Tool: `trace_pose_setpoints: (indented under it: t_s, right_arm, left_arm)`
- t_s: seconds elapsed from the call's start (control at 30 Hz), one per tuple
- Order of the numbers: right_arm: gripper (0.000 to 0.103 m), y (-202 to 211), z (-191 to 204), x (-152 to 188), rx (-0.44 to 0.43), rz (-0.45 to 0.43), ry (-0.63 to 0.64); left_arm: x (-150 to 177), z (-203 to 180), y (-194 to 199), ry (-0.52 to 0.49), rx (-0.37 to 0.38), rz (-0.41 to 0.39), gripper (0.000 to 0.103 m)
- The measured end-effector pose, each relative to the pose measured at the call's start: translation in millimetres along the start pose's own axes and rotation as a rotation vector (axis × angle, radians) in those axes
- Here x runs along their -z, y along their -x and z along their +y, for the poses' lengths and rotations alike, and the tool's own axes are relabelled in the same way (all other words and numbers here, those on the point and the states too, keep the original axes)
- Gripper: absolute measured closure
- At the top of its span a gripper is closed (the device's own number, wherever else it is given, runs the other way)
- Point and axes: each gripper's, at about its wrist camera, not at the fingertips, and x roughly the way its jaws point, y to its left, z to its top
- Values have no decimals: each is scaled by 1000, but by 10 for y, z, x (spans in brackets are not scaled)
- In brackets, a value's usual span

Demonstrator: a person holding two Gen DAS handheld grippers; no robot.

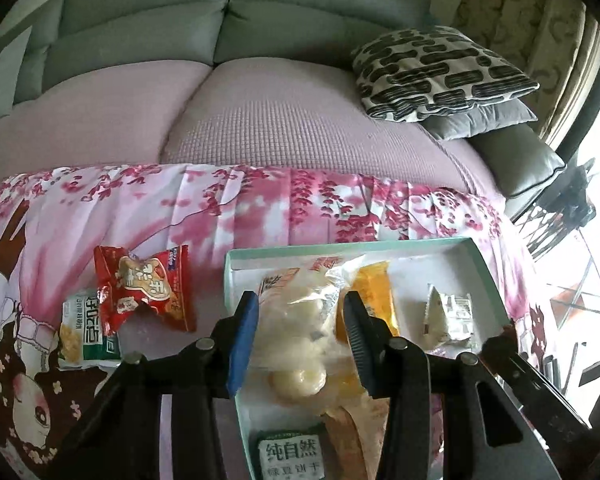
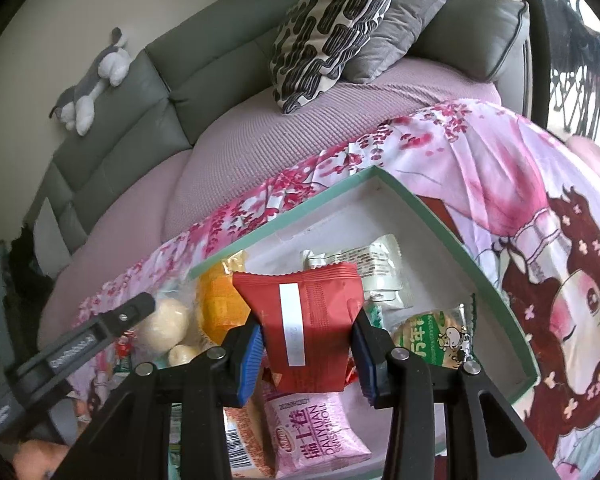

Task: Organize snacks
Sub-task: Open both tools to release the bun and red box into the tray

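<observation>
My left gripper [image 1: 300, 304] is shut on a clear bag of pale round buns [image 1: 296, 376], held over the left part of a teal-rimmed white box [image 1: 480, 272]. An orange packet [image 1: 374, 292], a small white packet [image 1: 448, 316] and a green packet [image 1: 290, 456] lie in the box. Left of it on the cloth sit a red packet [image 1: 144, 288] and a green-white packet [image 1: 86, 328]. My right gripper [image 2: 308, 328] is shut on a red packet with a white stripe [image 2: 312, 308] above the box [image 2: 460, 240]. Below it lie a pink Swiss-roll packet [image 2: 312, 436] and a green cow-print packet [image 2: 432, 340].
A pink floral cloth [image 1: 260, 208] covers the surface under the box. Behind it is a sofa with a mauve seat [image 1: 280, 120] and grey-green back. A black-and-white cushion [image 1: 436, 72] rests on a grey one at the right. A plush toy [image 2: 96, 80] lies on the sofa back.
</observation>
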Motion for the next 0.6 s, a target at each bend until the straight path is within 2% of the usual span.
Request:
trace_pose_setpoints:
  t_s: [0.13,0.2,0.23,0.27,0.33,0.4,0.47,0.53,0.6]
  right_arm:
    - [60,1,-8,-9,7,4,6]
    - [51,-2,-7,-16,24,10,15]
    - [40,-6,-4,-20,38,15,22]
    - [37,-9,-3,-21,49,18,27]
    - [36,-9,-9,-26,59,22,31]
    - [27,-21,-14,-27,63,33,33]
    - [14,-44,-9,-20,81,46,43]
    - [8,-59,-10,-14,95,53,51]
    - [4,-65,-15,-10,96,57,50]
  left_arm:
    - [17,31,85,12,-13,0,52]
    - [24,60,142,19,-24,-4,49]
    - [27,69,161,19,-37,-5,41]
    - [32,82,179,19,-50,-7,37]
    - [51,107,225,14,-82,-13,28]
    - [70,137,237,11,-107,-9,24]
    - [105,178,227,7,-156,-1,22]
    - [142,230,219,8,-203,-7,12]
    - [177,290,217,16,-234,-16,10]
